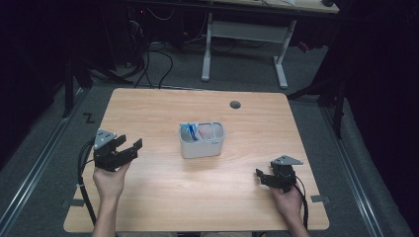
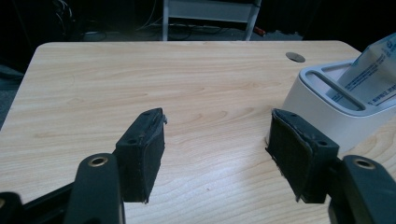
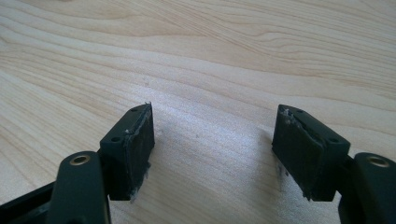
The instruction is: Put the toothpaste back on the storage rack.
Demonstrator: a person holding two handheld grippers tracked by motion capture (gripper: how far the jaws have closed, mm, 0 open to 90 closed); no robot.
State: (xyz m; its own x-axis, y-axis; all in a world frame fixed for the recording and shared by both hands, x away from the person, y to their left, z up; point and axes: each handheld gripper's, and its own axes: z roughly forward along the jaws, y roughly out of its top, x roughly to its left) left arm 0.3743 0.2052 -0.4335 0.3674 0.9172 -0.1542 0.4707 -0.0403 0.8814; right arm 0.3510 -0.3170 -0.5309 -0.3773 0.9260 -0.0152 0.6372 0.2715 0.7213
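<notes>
In the high view, the white box [image 1: 201, 140] is standing near the middle of the bench [image 1: 163, 197], with a blue-and-white packet [image 1: 189, 131] sticking up in its compartment on the 9 o'clock side. The left claw [image 1: 132, 148] is hovering at 9 o'clock from the box, well apart from it, with jaws spread wide and nothing in them. The right claw [image 1: 259, 176] is waiting at about 4 o'clock from the box, also well apart and holding nothing.

In the left gripper view, the left claw [image 2: 217, 140] is gaping wide over bare wood, and the box [image 2: 327, 112] is sitting at 2 o'clock, close behind the jaw on that side. The packet [image 2: 371, 70] is leaning out above the rim. I think the risk is here: if this claw is swinging toward the packet without rising first, the near jaw could be knocking the light box and pushing or tipping it.

In the right gripper view, the right claw [image 3: 212, 133] is standing wide open, low over the bench [image 3: 210, 51]. Its pads [image 3: 299, 149] are looking frayed, so a thin packet may be slipping from them.
</notes>
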